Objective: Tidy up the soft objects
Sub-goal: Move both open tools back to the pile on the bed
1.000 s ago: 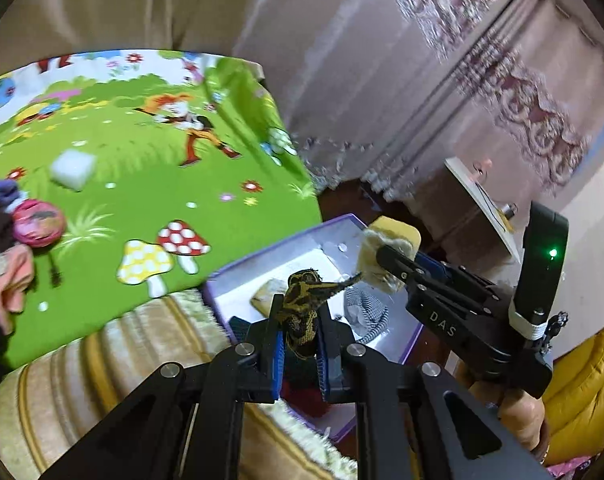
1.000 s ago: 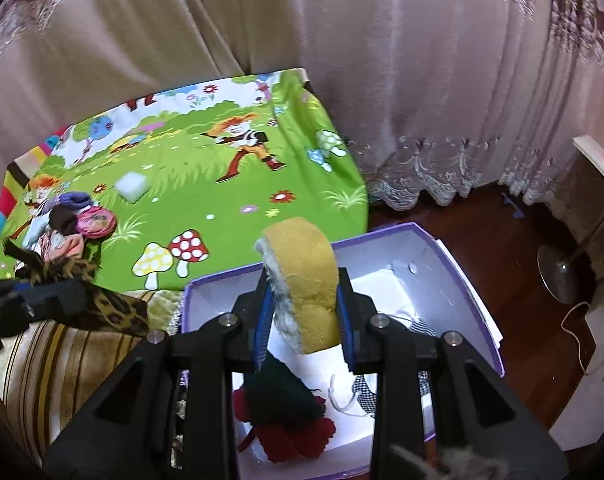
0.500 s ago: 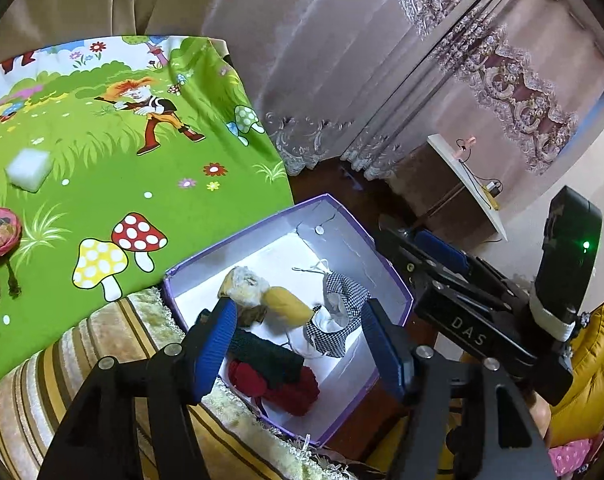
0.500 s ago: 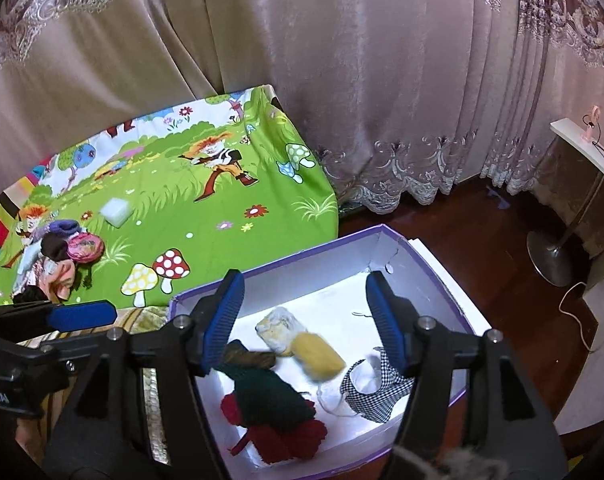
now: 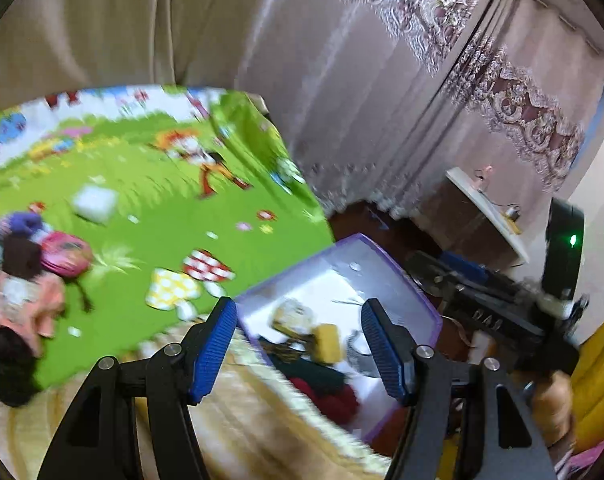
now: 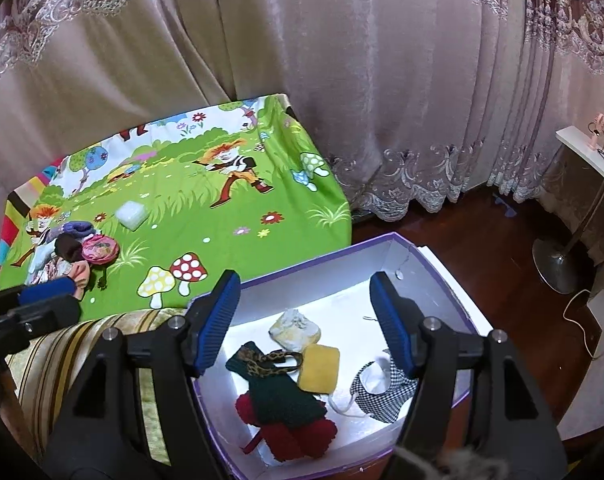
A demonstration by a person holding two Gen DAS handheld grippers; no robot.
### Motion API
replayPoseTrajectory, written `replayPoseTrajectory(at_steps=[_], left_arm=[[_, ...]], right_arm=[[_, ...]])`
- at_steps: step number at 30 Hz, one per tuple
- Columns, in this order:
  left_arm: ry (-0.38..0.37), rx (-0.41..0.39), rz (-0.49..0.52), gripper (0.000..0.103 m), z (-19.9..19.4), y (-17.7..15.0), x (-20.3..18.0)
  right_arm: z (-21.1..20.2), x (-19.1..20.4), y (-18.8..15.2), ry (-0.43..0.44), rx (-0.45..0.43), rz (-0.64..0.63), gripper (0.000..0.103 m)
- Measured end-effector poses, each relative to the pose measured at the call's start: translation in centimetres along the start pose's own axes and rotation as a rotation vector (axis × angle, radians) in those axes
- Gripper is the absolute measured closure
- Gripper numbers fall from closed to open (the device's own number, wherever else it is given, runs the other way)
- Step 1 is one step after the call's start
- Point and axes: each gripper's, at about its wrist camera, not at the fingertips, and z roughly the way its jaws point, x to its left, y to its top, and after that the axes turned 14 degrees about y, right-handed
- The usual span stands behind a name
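Note:
A purple-rimmed white box (image 6: pixel 442 268) holds a yellow sponge (image 6: pixel 319 369), a pale sponge (image 6: pixel 294 330), a leopard-print band (image 6: pixel 267 362), a green and red knit piece (image 6: pixel 285 412) and a checked cloth (image 6: pixel 382 394). My right gripper (image 6: pixel 304 320) is open and empty above the box. My left gripper (image 5: pixel 297 350) is open and empty, over the box's (image 5: pixel 418 292) near edge; its view is blurred. A pile of soft items (image 6: pixel 71 252) and a white foam block (image 6: pixel 130 215) lie on the green cartoon cloth (image 6: pixel 205 216).
A striped cushion (image 6: pixel 61 352) lies between the cloth and the box. Curtains (image 6: pixel 342 80) hang behind. A lamp stand (image 6: pixel 558 268) and a white shelf (image 6: pixel 590 152) are at the right on the wooden floor. A yellow cushion (image 5: pixel 598 376) is at the far right.
Both grippers opened. The yellow sponge and the leopard band dropped into the box. The left gripper has since swung left, back toward the green cloth.

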Motion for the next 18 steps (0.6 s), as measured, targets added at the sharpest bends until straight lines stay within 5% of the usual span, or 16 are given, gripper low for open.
replayPoseTrajectory(at_steps=[8, 18], left_arm=[[0.076, -0.021, -0.039, 0.037, -2.7, -1.5, 4.9], [0.209, 0.002, -0.247, 0.037, -6.4, -5.7, 14.3]], right_arm=[[0.2, 2.1, 0.3, 0.037, 0.005, -0.028, 0.032], [1.5, 5.3, 0.2, 0.125, 0.032, -0.062, 0.032]])
